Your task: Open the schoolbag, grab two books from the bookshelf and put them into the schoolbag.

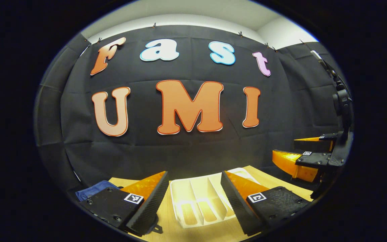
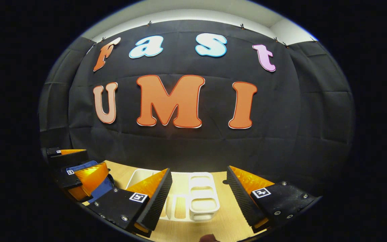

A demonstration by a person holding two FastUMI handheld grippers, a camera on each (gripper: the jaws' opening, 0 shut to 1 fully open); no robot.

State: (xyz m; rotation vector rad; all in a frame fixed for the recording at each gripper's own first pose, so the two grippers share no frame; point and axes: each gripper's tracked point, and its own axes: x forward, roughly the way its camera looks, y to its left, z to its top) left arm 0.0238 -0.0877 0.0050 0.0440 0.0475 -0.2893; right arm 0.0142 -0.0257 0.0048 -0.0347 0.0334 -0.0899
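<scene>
Holding both grippers level above the wooden worktop (image 1: 213, 232), you have the left gripper (image 1: 195, 198) spread wide with nothing between its fingers, framing the white bookshelf (image 1: 198, 201) lying just ahead. Your right gripper (image 2: 198, 198) is equally wide apart and empty, above the same rack. The blue schoolbag (image 1: 94, 189) lies at the left, partly hidden.
</scene>
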